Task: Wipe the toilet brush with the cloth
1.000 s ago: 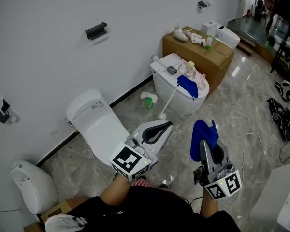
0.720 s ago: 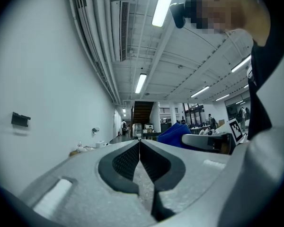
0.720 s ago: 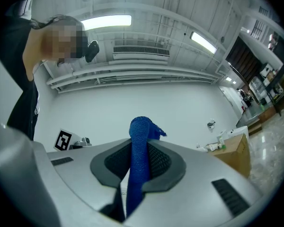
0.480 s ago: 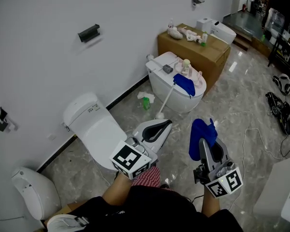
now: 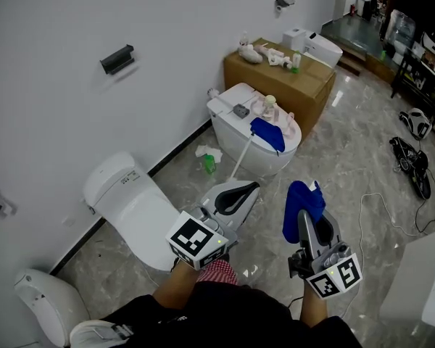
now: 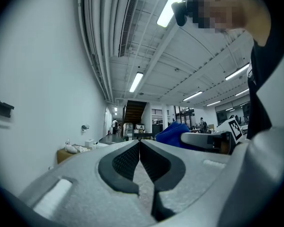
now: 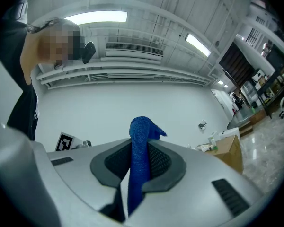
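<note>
Pinching a blue cloth (image 5: 303, 196) between its jaws, the right tongs (image 5: 305, 220) point away from the person, with the cloth bunched above the tips. The left tongs (image 5: 252, 188), just to the left, are shut tight with nothing between them. Farther off, the toilet brush (image 5: 240, 156) leans its white handle against the far toilet (image 5: 225, 118), where a second blue cloth (image 5: 267, 133) lies on the lid. A cardboard box (image 5: 297, 85) stands beyond it, and a nearer toilet (image 5: 130, 201) sits left by the wall.
</note>
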Tool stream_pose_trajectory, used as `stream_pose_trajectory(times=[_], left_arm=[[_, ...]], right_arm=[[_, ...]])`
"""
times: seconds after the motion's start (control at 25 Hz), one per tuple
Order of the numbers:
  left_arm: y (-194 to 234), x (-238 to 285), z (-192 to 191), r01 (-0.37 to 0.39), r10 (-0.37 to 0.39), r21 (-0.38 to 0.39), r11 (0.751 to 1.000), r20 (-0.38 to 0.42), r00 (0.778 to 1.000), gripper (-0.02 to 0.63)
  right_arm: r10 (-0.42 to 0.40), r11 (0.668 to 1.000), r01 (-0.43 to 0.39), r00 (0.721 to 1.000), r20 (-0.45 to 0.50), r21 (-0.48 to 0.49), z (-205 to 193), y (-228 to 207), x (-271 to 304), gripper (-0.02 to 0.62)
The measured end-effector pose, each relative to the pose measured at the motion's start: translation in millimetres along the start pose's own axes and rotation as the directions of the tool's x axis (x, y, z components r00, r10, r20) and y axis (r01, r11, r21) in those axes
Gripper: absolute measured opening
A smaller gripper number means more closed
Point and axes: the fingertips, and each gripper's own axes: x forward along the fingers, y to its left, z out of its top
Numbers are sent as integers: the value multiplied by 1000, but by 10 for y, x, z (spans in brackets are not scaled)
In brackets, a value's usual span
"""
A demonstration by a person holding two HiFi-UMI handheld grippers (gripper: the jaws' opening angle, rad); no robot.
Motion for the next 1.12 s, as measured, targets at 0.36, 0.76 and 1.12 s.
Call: stream_pose_trajectory(times=[0.36,0.76,1.12], left_arm=[[551,107,-14,-5,5,-6,1000,1,1000,8],[1025,210,-51,2,-2,-23,1000,8,1000,8],[1337,267,-86,14,-14,-41,999,8,1000,8]], right_arm=[[4,1000,-4,1000,-15,4,-149,-122,536,62],[-5,1000,5,1000,-29,0,-275,-219,974,63],[-26,1000,25,999,-44,-4,-368,-281,1252,62]])
